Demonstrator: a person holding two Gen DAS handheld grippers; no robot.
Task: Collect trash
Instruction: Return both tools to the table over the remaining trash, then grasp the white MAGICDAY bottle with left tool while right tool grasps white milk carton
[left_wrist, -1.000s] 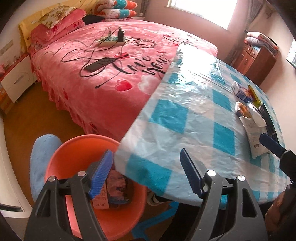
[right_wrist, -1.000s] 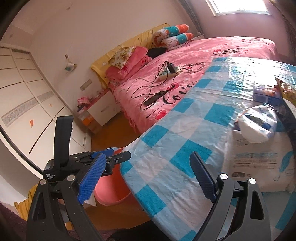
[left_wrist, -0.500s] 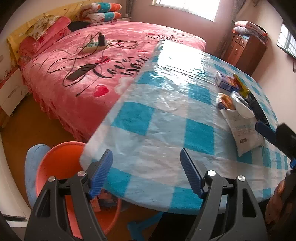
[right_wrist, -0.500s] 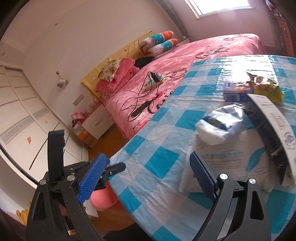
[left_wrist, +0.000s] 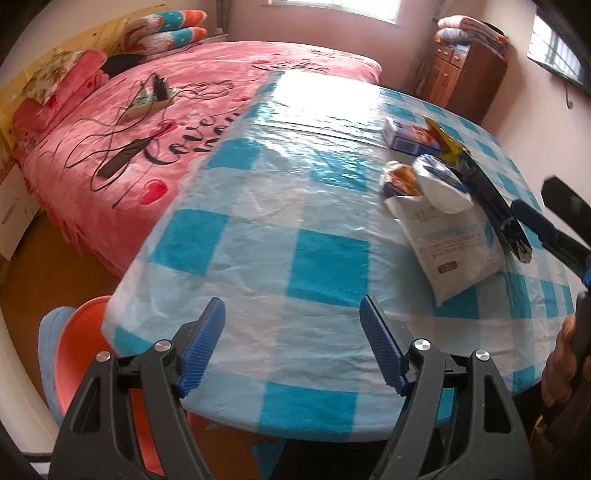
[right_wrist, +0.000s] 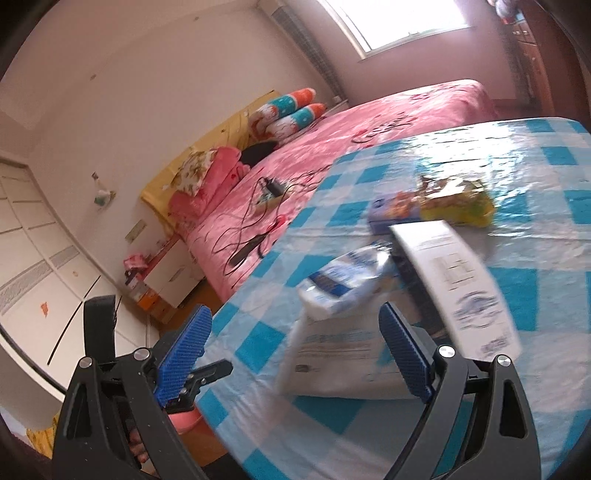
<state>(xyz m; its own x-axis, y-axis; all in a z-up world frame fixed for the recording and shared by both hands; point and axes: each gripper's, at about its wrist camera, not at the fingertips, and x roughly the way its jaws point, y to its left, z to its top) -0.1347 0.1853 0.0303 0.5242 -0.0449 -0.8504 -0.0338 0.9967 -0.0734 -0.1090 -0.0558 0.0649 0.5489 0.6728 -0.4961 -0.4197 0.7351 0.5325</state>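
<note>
Evidently light, limp litter: heap of wrappers at the right of the round table under its blue-and-white checked plastic cloth (left_wrist: 258, 229). Flat white printed plastic pouch (left_wrist: 448, 251) lowest, crumpled white-and-blue plastic bag (left_wrist: 441, 184) on top, long dark glossy packet (left_wrist: 491, 199) leaning across, small orange snack wrapper (left_wrist: 400, 177) just left, blue carton (left_wrist: 406, 138) and yellow foil wrapper (left_wrist: 445, 142) farther off. Probably slippery and floppy; best pinched at a bunched fold or free edge rather than a flat face. Left gripper (left_wrist: 291, 347) low over the near table edge, jaws wide apart and empty, well apart from the heap. Orange plastic basin (left_wrist: 81, 354) on the floor at near left, partly under the cloth, likely the bin. Right gripper (left_wrist: 535, 221) reaching in at the far right.

Seen from the right wrist, blurred: right gripper (right_wrist: 295, 347) apart, empty, tilted, pointing at the crumpled bag (right_wrist: 343, 284) and pouch (right_wrist: 332, 354) just ahead between its fingers, touching neither as far as can be told. Long packet's white printed side (right_wrist: 458, 288) at right; carton (right_wrist: 395, 208) and yellow wrapper (right_wrist: 458, 205) beyond.
</note>
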